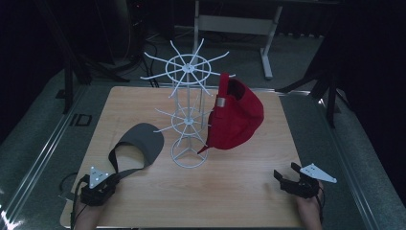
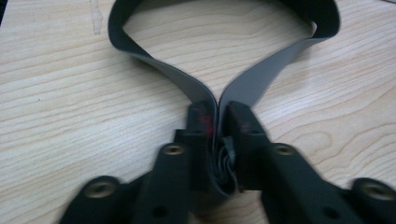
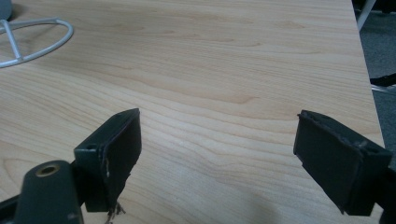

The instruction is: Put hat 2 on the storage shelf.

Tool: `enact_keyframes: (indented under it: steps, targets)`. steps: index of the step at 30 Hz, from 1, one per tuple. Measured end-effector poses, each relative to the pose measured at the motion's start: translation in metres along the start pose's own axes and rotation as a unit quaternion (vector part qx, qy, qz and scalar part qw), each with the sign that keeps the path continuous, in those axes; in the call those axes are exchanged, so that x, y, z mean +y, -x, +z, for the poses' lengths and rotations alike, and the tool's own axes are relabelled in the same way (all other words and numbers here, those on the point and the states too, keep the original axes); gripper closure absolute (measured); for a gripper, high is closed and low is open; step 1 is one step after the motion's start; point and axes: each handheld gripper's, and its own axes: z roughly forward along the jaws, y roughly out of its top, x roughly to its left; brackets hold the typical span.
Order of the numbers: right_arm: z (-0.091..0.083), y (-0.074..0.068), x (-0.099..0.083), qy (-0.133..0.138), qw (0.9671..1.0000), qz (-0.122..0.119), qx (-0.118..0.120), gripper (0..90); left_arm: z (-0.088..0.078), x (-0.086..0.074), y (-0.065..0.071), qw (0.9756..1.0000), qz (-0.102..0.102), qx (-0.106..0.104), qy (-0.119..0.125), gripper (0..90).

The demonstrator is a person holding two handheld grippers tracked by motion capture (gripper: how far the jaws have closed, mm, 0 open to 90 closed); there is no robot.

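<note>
Grey visor (image 1: 143, 143) laid on surface (image 1: 239, 191), lower left of frame; rear strap (image 2: 187, 88) clamped by left gripper (image 2: 217, 116). Right gripper (image 3: 217, 154) held agape, nothing grasped, lower right. Risk judged: thin strap slipped from pads on lifting; brim snagged on white wire rack (image 1: 187, 110).

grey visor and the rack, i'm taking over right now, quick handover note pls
Left claw: shut on the strap of the grey visor, which lies flat on the wooden table left of the rack's base.
Right claw: open, holding nothing, low over the table near its right front corner.
White wire rack: upright mid-table; red cap already hangs on its right side.
Done: cap hung, visor strap gripped.
Left: probably lift the visor and hang it on a free prong.
</note>
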Motion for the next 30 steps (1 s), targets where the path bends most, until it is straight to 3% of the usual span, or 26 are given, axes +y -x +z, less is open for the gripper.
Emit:
enact_keyframes:
  steps: [3, 5, 8, 10, 13, 16, 21, 26, 30]
  targets:
    - [0.0, 0.0, 0.0, 0.001, 1.0, 0.001, 0.001, 15.0, -0.002, 0.002, 0.002, 0.9998, 0.016, -0.003, 0.009, 83.1]
    - [0.0, 0.001, 0.0, 0.002, 1.0, 0.005, 0.003, 15.0, -0.005, 0.007, 0.004, 0.9986, 0.041, -0.026, 0.023, 83.5]
    - [-0.001, 0.001, 0.0, 0.003, 1.0, 0.007, 0.004, 15.0, -0.007, 0.012, 0.005, 0.9959, 0.062, -0.05, 0.043, 83.5]
    - [-0.001, 0.001, 0.0, 0.003, 0.9999, 0.009, 0.005, 15.1, -0.009, 0.015, 0.007, 0.9922, 0.077, -0.072, 0.067, 83.6]
    - [-0.001, 0.002, 0.0, 0.003, 0.9999, 0.01, 0.007, 15.0, -0.015, 0.021, 0.008, 0.9827, 0.103, -0.113, 0.105, 83.7]
    - [-0.001, 0.003, 0.0, 0.006, 0.9999, 0.013, 0.008, 15.0, -0.019, 0.031, 0.011, 0.9784, 0.125, -0.12, 0.113, 83.7]
    - [-0.002, 0.003, -0.001, 0.006, 0.9999, 0.014, 0.008, 15.0, -0.023, 0.049, 0.013, 0.9749, 0.131, -0.127, 0.127, 83.8]
    - [-0.002, 0.003, -0.001, 0.006, 0.9998, 0.017, 0.01, 15.0, -0.034, 0.069, 0.014, 0.9695, 0.145, -0.132, 0.147, 83.9]
    - [-0.002, 0.004, -0.001, 0.007, 0.9997, 0.019, 0.011, 15.0, -0.041, 0.087, 0.014, 0.9697, 0.147, -0.123, 0.151, 83.9]
